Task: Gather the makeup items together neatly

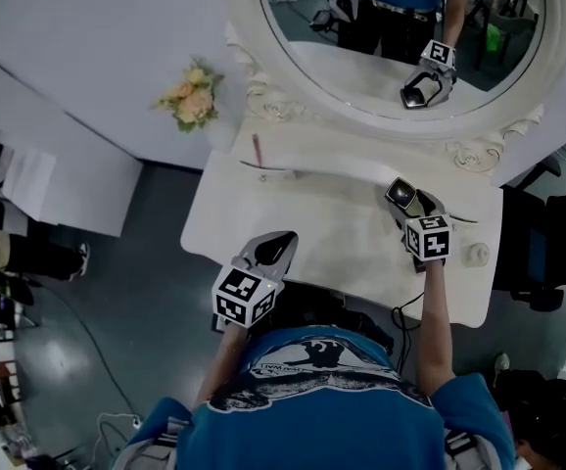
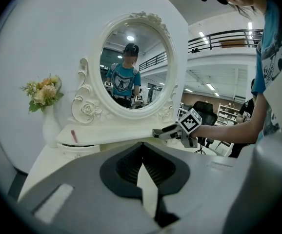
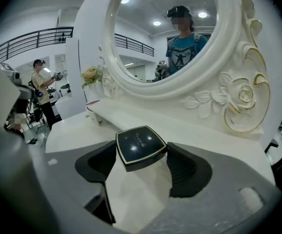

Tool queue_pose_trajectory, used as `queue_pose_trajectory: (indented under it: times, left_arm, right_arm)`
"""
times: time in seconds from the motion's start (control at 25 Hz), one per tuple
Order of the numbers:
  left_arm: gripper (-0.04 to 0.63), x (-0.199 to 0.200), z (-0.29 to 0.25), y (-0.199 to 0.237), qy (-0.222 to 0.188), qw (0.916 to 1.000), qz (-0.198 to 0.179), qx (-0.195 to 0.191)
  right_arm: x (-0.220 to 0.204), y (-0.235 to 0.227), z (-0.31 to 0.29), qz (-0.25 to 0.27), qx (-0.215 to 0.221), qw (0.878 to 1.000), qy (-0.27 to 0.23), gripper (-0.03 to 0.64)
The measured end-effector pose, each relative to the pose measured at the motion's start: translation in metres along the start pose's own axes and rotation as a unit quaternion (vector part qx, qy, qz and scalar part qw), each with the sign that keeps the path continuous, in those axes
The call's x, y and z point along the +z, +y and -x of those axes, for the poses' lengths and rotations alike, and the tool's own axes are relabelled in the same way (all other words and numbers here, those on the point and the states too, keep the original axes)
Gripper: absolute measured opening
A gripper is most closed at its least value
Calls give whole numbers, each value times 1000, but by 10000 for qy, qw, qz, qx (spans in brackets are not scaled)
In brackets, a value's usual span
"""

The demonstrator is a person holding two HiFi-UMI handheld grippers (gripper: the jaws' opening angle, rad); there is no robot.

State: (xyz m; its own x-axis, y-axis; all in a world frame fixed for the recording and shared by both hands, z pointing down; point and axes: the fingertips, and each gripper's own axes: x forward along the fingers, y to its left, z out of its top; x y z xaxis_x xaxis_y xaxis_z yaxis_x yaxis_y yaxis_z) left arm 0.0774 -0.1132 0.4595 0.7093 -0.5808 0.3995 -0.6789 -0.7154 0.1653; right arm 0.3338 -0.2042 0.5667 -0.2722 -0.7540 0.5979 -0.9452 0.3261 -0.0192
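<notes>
A black square compact with a gold rim sits between the pads of my right gripper, which is shut on it from both sides. In the head view this gripper holds the compact over the right part of the white dressing table, just in front of the shelf. A thin pink lipstick-like stick lies on the shelf's left end, also seen as a pink stick. My left gripper rests at the table's front edge, shut and with nothing in it.
A large oval mirror in an ornate white frame stands behind the shelf. A vase of flowers is at the back left. A small white round piece sits by the table's right edge. A black chair stands to the right.
</notes>
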Motion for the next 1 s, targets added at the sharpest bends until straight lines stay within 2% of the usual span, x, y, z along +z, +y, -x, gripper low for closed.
queue_pose_trajectory:
  times: [0.2,0.56,1.0]
  left_arm:
    - [11,-4,12,20,13,10000,47,76]
    - [11,-7,34,56,-35,9997,132,179]
    - [11,-12,63,114,-62,9984,312,473]
  right_arm:
    - [8,75,-19,-20,581,9983,-46,328]
    - [1,193,-69,98,1487,9882,338,328]
    - [-36,250,-129,1423,1734,9694,999,328]
